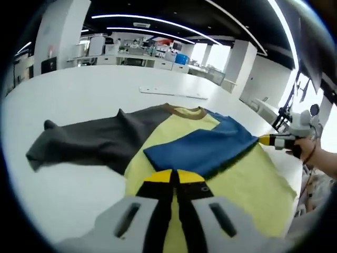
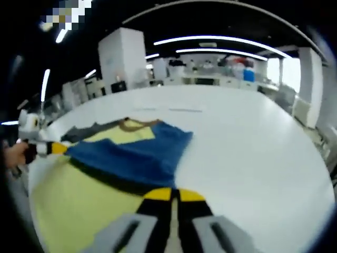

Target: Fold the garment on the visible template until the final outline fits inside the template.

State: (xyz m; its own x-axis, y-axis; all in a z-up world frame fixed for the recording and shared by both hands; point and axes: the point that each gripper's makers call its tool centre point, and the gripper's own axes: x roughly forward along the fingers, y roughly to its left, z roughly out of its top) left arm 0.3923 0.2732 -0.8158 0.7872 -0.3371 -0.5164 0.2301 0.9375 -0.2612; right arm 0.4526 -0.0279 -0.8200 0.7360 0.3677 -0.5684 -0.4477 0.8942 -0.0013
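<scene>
Shirt (image 1: 210, 174) lies flat on the white bench (image 1: 79, 95): yellow body, brown collar (image 1: 185, 111), grey sleeve (image 1: 89, 142) spread out to one side, blue sleeve (image 1: 202, 147) folded across the chest. Left gripper (image 1: 174, 176) fingers are pressed together over the yellow hem; can't tell if cloth is pinched. Right gripper (image 2: 172, 195) fingers are likewise closed, at the shirt's edge beside the blue sleeve (image 2: 131, 153); grip unclear. A hand (image 1: 310, 147) holds the right gripper by the blue cuff.
</scene>
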